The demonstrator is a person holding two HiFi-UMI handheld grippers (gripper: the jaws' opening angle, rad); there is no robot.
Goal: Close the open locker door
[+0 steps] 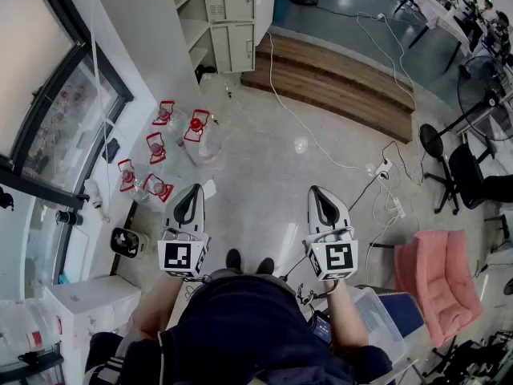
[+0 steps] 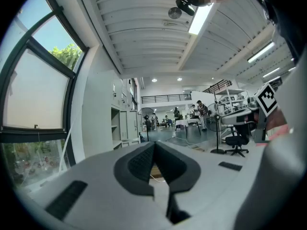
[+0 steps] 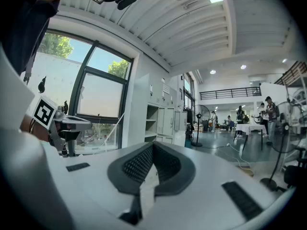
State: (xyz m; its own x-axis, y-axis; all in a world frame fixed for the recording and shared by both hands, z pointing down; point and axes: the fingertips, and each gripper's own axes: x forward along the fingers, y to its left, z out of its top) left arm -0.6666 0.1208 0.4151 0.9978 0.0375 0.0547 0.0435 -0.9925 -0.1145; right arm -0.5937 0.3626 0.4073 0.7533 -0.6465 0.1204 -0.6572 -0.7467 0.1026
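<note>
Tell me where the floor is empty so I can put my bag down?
The pale floor in the middle is bare, between the red-capped water jugs, the wooden step and the power strip. It's crowded left by the jugs and right among the chairs.

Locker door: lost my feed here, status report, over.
Left tongs and right tongs shut, empty. Lockers ahead, not reached. Water jugs and cable lie between.
</note>
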